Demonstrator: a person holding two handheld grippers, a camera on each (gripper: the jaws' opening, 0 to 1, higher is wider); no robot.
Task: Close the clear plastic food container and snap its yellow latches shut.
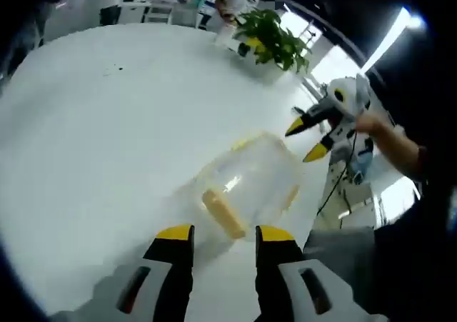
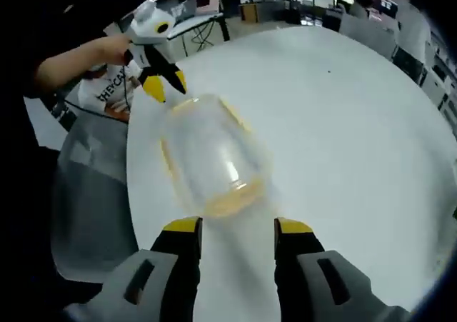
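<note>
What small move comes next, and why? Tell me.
Probably bring the right gripper forward onto the near yellow latch of the clear container. Its fingers are spread and empty just short of that latch, and the left gripper waits open on the opposite side; the blur hides whether any latch is shut.

At the bottom of the left gripper view, the left gripper [image 1: 224, 238] has two black fingers [image 1: 176, 254] with yellow tips and grey bases with dark slots. At the bottom of the right gripper view, the right gripper [image 2: 237, 230] looks just the same. Seen from afar at the right of the left gripper view, the right gripper has a white body with a yellow patch, and a black cable [image 1: 334, 183] hangs below it. A dark sleeve [image 1: 425, 166] shows at the right edge.
</note>
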